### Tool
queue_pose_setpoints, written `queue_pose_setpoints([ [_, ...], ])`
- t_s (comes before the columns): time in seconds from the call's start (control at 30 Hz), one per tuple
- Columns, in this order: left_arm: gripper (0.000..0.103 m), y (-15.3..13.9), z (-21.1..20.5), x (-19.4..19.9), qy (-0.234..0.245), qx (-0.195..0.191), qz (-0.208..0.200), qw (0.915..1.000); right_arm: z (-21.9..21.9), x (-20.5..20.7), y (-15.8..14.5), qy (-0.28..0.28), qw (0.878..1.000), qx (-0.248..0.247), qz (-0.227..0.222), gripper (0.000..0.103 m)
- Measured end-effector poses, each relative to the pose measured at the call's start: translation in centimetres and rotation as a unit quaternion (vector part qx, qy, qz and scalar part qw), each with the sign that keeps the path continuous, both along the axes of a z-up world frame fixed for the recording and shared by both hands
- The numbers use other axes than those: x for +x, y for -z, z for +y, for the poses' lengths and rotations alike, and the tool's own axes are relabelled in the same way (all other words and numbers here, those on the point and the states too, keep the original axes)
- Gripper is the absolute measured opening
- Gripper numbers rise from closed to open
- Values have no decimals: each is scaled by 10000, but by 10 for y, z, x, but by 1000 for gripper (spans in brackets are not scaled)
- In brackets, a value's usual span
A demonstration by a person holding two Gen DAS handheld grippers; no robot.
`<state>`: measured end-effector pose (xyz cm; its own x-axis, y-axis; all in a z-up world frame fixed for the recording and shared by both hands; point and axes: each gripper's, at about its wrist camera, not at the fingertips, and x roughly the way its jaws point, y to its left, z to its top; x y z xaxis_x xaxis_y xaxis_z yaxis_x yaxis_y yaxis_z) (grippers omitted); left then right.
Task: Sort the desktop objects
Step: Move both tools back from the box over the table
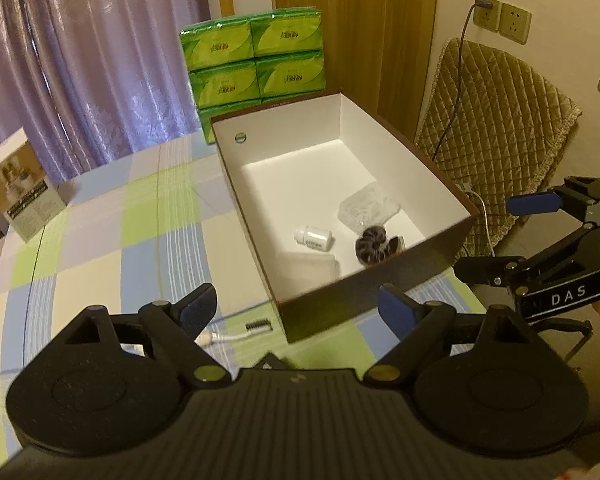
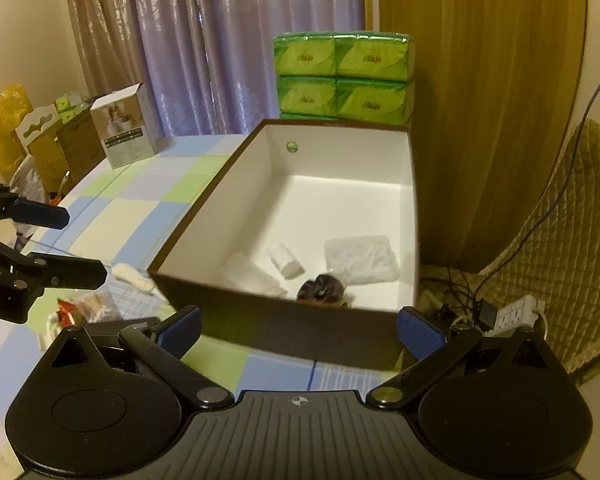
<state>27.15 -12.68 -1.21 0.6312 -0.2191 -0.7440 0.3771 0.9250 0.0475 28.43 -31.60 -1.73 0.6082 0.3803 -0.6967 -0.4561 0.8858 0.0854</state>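
Observation:
An open box, brown outside and white inside (image 1: 284, 152) (image 2: 340, 152), stands on the checked tablecloth. In it lie a small white bottle (image 1: 314, 237) (image 2: 286, 260), a dark scrunchie (image 1: 374, 246) (image 2: 322, 288), a clear plastic bag (image 1: 366, 206) (image 2: 360, 260) and a pale flat packet (image 1: 308, 270) (image 2: 248, 276). My left gripper (image 1: 298, 308) (image 2: 66, 242) hovers open before the box's near left corner, holding nothing. My right gripper (image 2: 300, 332) (image 1: 500, 236) hangs open at the box's near side, also holding nothing. A white cable end (image 1: 220, 336) and a small brush (image 1: 258, 325) lie under the left gripper.
Green tissue packs (image 1: 256, 60) are stacked behind the box. A small printed carton (image 1: 20, 188) stands at the table's far left. A white roll (image 2: 134, 276) and wrappers (image 2: 88, 306) lie left of the box. A quilted chair (image 1: 496, 120) and a floor power strip (image 2: 516, 312) are at the right.

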Motion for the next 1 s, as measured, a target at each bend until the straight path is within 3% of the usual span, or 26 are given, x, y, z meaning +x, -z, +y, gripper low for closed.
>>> queue_pose_setpoints([
  [0.43,85,27,58,-41,61,-63,66,9999,11,-31,29,317,9984,-27,468,101],
  [0.73,85,76,73,-40,774,53,468,9959,19,-44,56,627,9936,-153,923,101],
  [1.0,85,119,70,-13,1654,452,840,9816,14,-50,67,1017,9877,-208,1171,101],
])
